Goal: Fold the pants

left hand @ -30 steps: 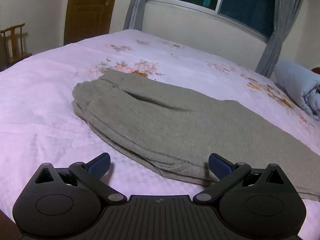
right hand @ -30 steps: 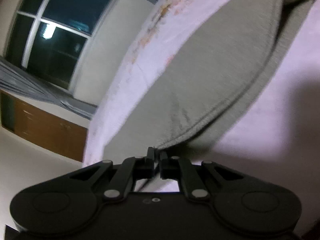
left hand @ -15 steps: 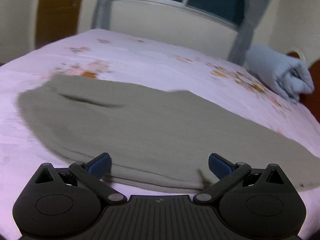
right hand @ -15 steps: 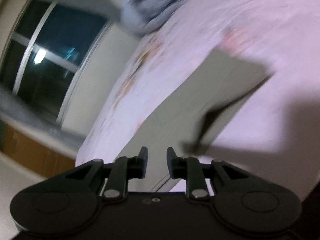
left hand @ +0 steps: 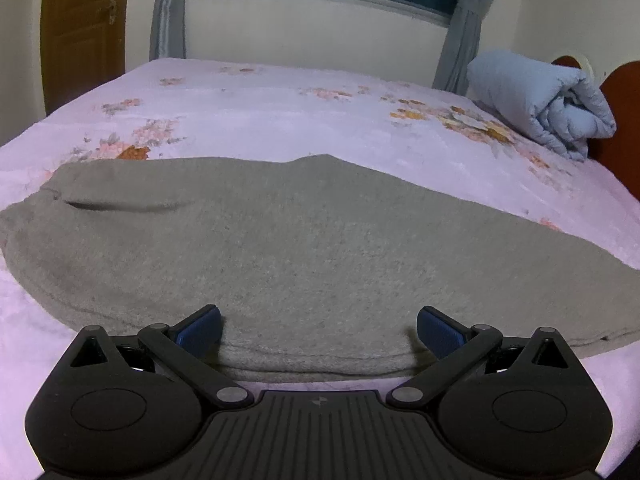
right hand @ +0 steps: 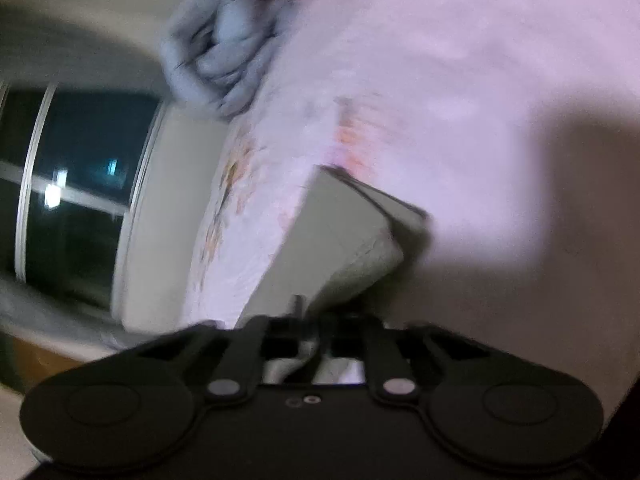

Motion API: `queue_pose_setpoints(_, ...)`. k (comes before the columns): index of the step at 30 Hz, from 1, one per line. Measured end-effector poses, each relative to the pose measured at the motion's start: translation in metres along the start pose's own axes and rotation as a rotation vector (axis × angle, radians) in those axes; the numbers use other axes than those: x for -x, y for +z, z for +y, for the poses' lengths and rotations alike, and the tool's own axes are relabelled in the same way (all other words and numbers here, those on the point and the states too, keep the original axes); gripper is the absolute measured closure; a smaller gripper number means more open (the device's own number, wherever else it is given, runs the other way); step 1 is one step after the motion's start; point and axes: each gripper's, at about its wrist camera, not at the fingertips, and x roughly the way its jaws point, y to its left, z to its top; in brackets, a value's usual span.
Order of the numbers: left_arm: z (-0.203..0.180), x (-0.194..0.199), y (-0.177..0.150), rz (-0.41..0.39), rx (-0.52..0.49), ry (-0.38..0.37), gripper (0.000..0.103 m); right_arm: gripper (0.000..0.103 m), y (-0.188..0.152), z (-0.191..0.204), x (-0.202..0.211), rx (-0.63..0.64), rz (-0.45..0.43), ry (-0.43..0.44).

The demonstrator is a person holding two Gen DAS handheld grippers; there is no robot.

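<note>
The pants are grey-green fleece, lying flat across the pink floral bed, folded lengthwise with a dark pocket slit near the left end. The left gripper has its blue fingers spread wide over the near hem, touching nothing visibly. Only this view shows the door, curtains and whole garment. The blurred right view shows the pants' corner lifted off the bed, the right gripper pinching grey cloth, having briefly parted and closed again. Both show the rolled quilt.
</note>
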Motion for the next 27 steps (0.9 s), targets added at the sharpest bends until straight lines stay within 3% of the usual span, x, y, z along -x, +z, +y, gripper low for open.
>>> queue_pose_setpoints(4, -0.002, -0.005, -0.003, 0.008, -0.014, 0.015, 0.0, 0.103, 0.023, 0.07, 0.018, 0.248, -0.08, 0.142)
queue_pose_setpoints(6, -0.001, -0.006, -0.005, 0.009, -0.015, 0.017, 0.0, 0.103, 0.018, 0.074, 0.028, 0.318, -0.095, 0.143)
queue_pose_setpoints(8, -0.003, -0.005, -0.007, 0.006, -0.02, 0.016, 0.0, 0.103, 0.015, 0.04, 0.018, 0.262, -0.049, 0.055)
queue_pose_setpoints(10, -0.004, -0.005, -0.007, 0.01, -0.038, 0.016, 0.0, 0.103, 0.009, -0.015, -0.005, 0.115, 0.07, -0.061)
queue_pose_setpoints(11, -0.003, -0.005, -0.007, 0.013, -0.046, 0.015, 0.0, 0.103, 0.005, -0.036, -0.012, 0.077, 0.101, -0.078)
queue_pose_setpoints(12, -0.003, -0.005, -0.006, 0.017, -0.052, 0.013, 0.0, 0.103, 0.003, -0.049, -0.013, 0.033, 0.087, -0.031)
queue_pose_setpoints(15, -0.001, -0.004, -0.003, 0.023, -0.045, -0.002, 0.0, 0.1, 0.003, -0.049, -0.005, 0.008, 0.062, -0.013)
queue_pose_setpoints(16, 0.001, -0.003, -0.003, 0.023, -0.036, -0.007, 0.0, 0.091, 0.003, -0.044, 0.002, 0.019, 0.042, -0.009)
queue_pose_setpoints(17, 0.003, -0.002, -0.002, 0.018, -0.029, -0.008, 0.0, 0.088, 0.002, -0.043, 0.011, 0.014, 0.014, 0.006)
queue_pose_setpoints(22, 0.032, 0.014, 0.002, -0.064, 0.024, 0.035, 0.0, 0.09, -0.003, -0.052, 0.043, -0.019, -0.032, -0.033)
queue_pose_setpoints(27, 0.081, 0.016, 0.001, -0.057, 0.162, 0.116, 0.0, 0.091, -0.003, -0.059, 0.026, -0.078, -0.011, -0.033)
